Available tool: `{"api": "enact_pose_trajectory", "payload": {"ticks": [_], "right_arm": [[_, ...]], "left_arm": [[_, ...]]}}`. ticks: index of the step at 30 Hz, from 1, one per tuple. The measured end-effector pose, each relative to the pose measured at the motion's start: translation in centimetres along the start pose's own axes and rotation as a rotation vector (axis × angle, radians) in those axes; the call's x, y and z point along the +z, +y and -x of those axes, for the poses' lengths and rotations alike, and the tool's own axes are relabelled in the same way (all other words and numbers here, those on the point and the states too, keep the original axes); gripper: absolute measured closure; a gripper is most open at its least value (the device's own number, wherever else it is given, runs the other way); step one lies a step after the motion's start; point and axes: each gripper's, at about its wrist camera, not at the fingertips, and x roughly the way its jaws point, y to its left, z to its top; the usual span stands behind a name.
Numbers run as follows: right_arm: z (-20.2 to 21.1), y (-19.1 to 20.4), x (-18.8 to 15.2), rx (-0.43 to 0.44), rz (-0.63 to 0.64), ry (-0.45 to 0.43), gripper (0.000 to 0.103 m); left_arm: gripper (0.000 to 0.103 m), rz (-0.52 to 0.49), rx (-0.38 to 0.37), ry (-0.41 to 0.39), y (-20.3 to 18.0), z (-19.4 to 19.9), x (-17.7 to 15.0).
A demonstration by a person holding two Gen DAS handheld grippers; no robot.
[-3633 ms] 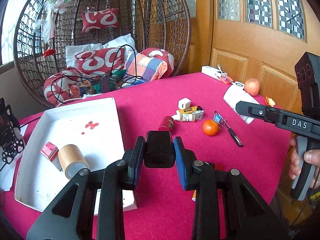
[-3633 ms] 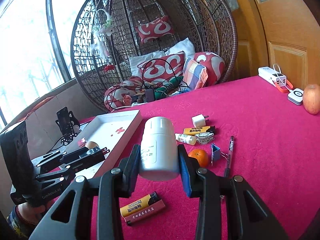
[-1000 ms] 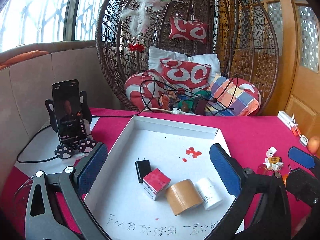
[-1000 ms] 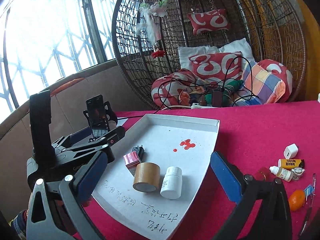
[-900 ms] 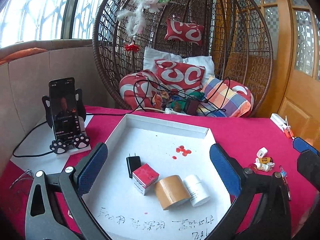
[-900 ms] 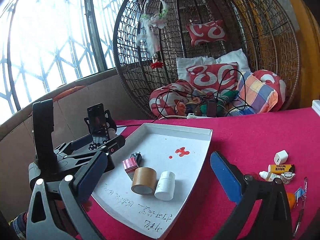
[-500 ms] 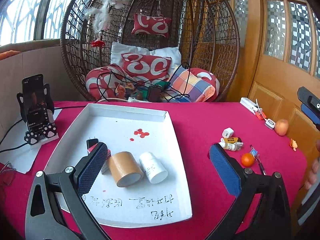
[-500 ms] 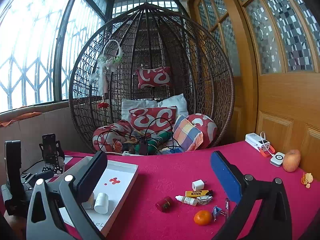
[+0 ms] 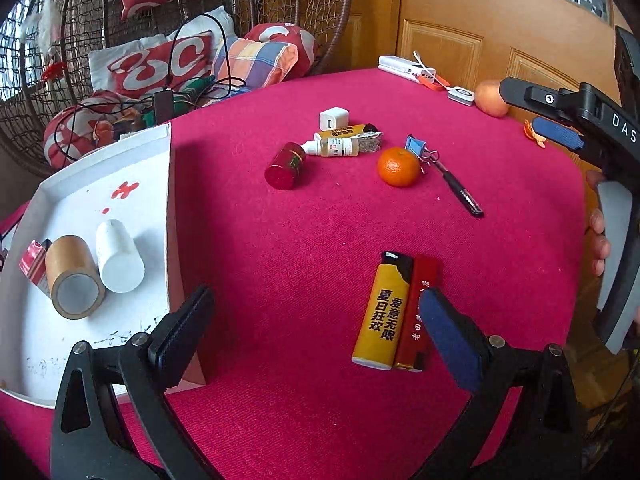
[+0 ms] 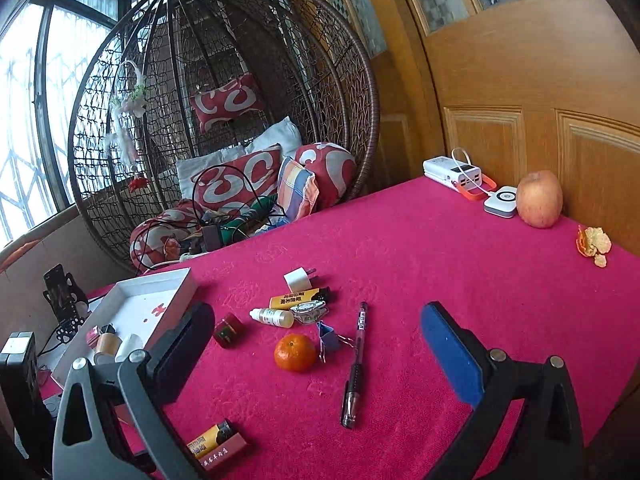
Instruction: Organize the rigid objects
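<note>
My left gripper (image 9: pixel 316 332) is open and empty, low over the red cloth. A yellow lighter (image 9: pixel 382 310) and a red lighter (image 9: pixel 420 312) lie side by side just inside its right finger. The white tray (image 9: pixel 170 200) at left holds a white bottle (image 9: pixel 118 256), a tape roll (image 9: pixel 72 276) and a small red box (image 9: pixel 32 260). My right gripper (image 10: pixel 316 344) is open and empty above a pen (image 10: pixel 356 364), a tangerine (image 10: pixel 295 352) and a blue binder clip (image 10: pixel 326 338). Farther off lie a red cylinder (image 9: pixel 285 165), a dropper bottle (image 9: pixel 332 147) and a white charger (image 9: pixel 333 119).
An apple (image 10: pixel 538 199), a power bank (image 10: pixel 452 171), a small white device (image 10: pixel 502 200) and orange peel (image 10: pixel 594 243) sit along the table's far right edge by the wooden door. A wicker swing chair (image 10: pixel 224 120) with cushions and cables stands behind. A phone on a stand (image 10: pixel 60 292) is left of the tray.
Both grippers have swung right, away from the tray toward the loose items. The left one has dropped low over the two lighters; the right now hangs over the pen and tangerine.
</note>
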Motion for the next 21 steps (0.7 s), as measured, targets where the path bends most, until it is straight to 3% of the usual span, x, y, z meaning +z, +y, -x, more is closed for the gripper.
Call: {"api": "enact_pose_trajectory", "payload": {"ticks": [5,8,13,16,18,20,21], "right_arm": [[-0.4,-1.9,-1.0,0.008,-0.067,0.048,0.000],[-0.5,-2.7,-1.1,0.017,-0.105,0.056,0.000],[-0.3,-3.0,-1.1,0.024,-0.104,0.058,0.000],[-0.1,-3.4,-1.1,0.022,-0.108,0.057,0.000],[-0.3,-3.7,-1.2,0.020,-0.118,0.059,0.000],[-0.6,-3.9,-1.2,0.024,-0.130,0.066,0.000],[-0.7,-4.0,-1.3,0.027,-0.134,0.071,0.000]], "left_arm": [[0.000,-0.051,-0.003,0.036,0.0,-0.8,-0.4],[0.000,-0.108,0.049,0.039,-0.9,-1.8,-0.6],[0.001,-0.122,0.101,0.028,-0.5,-2.4,0.2],[0.002,-0.110,0.085,0.047,0.0,-2.7,0.6],[0.008,-0.125,0.015,0.074,-0.6,-2.8,0.3],[0.009,-0.193,0.032,0.091,-2.0,-3.3,-0.3],[0.009,-0.209,0.055,0.062,-2.4,-3.2,-0.4]]}}
